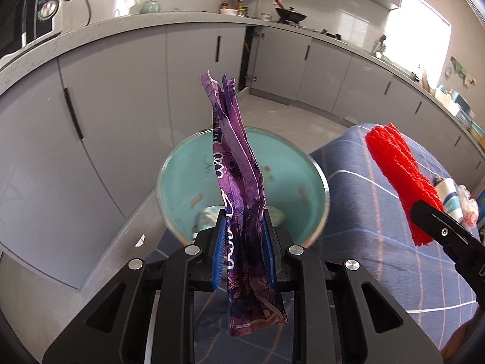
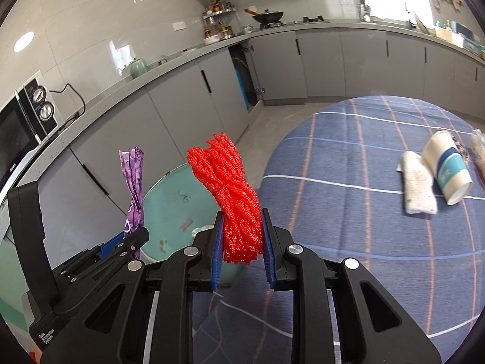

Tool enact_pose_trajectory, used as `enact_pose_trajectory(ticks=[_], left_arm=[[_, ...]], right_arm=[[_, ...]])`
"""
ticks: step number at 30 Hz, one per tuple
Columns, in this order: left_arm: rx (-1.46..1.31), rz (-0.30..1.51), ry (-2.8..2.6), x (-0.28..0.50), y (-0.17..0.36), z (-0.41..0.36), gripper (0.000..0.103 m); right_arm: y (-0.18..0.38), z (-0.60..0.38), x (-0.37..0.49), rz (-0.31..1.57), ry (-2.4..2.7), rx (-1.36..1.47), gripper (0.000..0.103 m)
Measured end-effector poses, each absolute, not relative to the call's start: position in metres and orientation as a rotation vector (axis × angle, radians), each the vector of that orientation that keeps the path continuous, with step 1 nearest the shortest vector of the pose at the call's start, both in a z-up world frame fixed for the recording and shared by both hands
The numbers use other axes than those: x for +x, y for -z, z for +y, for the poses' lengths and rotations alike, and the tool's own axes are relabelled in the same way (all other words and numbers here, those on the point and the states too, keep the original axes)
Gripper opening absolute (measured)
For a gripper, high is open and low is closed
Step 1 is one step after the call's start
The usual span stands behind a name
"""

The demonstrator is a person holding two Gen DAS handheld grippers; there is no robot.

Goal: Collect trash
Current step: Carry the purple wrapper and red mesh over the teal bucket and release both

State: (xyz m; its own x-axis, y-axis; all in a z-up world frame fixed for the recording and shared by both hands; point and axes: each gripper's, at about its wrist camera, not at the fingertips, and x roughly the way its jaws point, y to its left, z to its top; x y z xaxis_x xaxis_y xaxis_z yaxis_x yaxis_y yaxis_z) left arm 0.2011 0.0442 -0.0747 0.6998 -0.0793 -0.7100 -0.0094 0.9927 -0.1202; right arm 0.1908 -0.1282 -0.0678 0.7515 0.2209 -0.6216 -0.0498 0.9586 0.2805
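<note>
**Both grippers loaded beside the bin**

Only the right wrist view shows the paper cup (image 2: 448, 169) and folded towel (image 2: 418, 183) lying on the blue plaid tablecloth (image 2: 348, 151). Left gripper (image 1: 245, 250) is clamped on a purple wrapper (image 1: 239, 188), over the teal bin (image 1: 285, 163). Right gripper (image 2: 242, 250) is clamped on red foam netting (image 2: 233, 194), near the bin's rim at the table edge.
</note>
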Motion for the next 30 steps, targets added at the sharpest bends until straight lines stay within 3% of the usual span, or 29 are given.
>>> enact_pose_trajectory(ticks=[30], left_arm=[[-0.068,0.906,0.071,0.261,0.1,0.065,0.022]], right_arm=[[0.103,-0.07,0.264,0.826,-0.189,0.228,0.024]])
